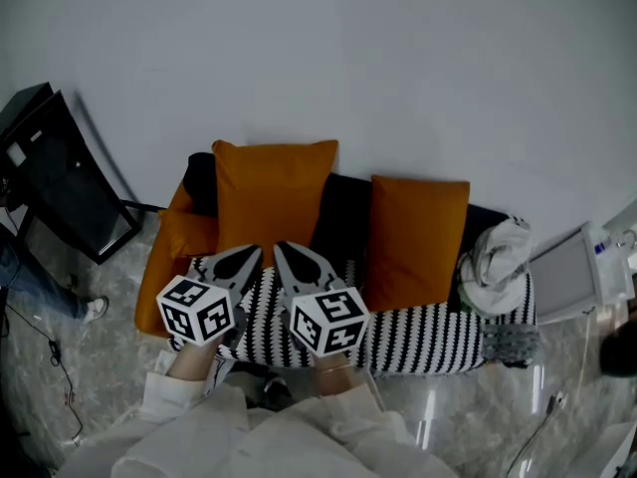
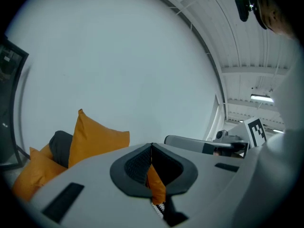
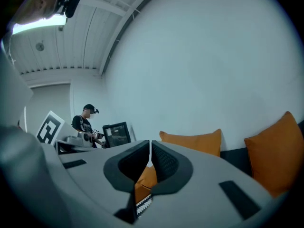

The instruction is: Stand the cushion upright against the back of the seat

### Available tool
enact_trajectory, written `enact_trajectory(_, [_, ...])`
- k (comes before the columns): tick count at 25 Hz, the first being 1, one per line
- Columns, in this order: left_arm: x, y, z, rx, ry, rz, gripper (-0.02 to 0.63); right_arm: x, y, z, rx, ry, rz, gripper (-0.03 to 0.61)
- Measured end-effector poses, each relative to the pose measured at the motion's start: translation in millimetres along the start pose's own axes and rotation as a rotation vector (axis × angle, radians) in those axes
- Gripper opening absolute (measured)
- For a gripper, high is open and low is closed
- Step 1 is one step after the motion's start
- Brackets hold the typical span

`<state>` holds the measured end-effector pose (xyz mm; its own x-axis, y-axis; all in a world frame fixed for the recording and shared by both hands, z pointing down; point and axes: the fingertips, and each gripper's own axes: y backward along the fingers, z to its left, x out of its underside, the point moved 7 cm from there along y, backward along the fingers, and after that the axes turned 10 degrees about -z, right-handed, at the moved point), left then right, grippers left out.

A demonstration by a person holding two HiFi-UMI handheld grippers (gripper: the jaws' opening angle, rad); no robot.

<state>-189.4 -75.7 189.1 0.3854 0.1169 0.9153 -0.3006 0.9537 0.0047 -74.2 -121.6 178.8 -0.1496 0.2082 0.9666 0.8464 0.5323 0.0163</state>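
Observation:
Two orange cushions stand upright against the sofa's black back [image 1: 343,212]: a taller one [image 1: 271,192] at the left and another [image 1: 416,232] to its right. Both grippers hover side by side over the front of the striped seat [image 1: 428,332], just short of the taller cushion. My left gripper [image 1: 254,254] [image 2: 152,146] is shut with nothing between its jaws. My right gripper [image 1: 283,250] [image 3: 150,144] is also shut and empty. The left gripper view shows an orange cushion [image 2: 97,137] ahead; the right gripper view shows two cushions [image 3: 194,141] [image 3: 278,148].
An orange bolster [image 1: 169,257] lies at the sofa's left end. White cloth [image 1: 495,257] is bundled at its right end, beside a grey device [image 1: 567,277]. A black stand [image 1: 60,182] is on the floor at the left. A person [image 3: 85,122] stands at a desk far off.

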Motion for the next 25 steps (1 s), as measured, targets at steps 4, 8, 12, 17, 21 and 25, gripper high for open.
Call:
enact_trajectory(4, [6.3,17.1,-27.1,0.008,-0.029,-0.005,0.008,-1.3,31.1,12.0,-0.019,0.026,-0.014,0.017])
enact_trajectory(8, [15.9,30.9,-49.7,0.02,-0.05,0.0,0.008,3.7,56.0,17.0,0.002,0.038,0.002,0.017])
enact_trajectory(12, [20.4,35.7,-60.8,0.024,-0.057,0.005,0.008,9.6,65.6,18.2,0.025,0.024,0.017,0.017])
enact_trajectory(17, [20.7,38.5,-66.5,0.04,-0.063,0.012,0.008,10.2,71.2,26.3,0.036,0.047,0.023,0.017])
enact_trajectory(21, [19.8,40.7,-68.0,0.052,-0.067,0.017,0.008,15.5,74.5,25.4,0.068,0.039,0.027,0.017])
enact_trajectory(25, [19.4,49.7,-64.0,0.054,-0.069,0.028,0.008,17.7,75.6,34.4,0.079,0.047,0.028,0.015])
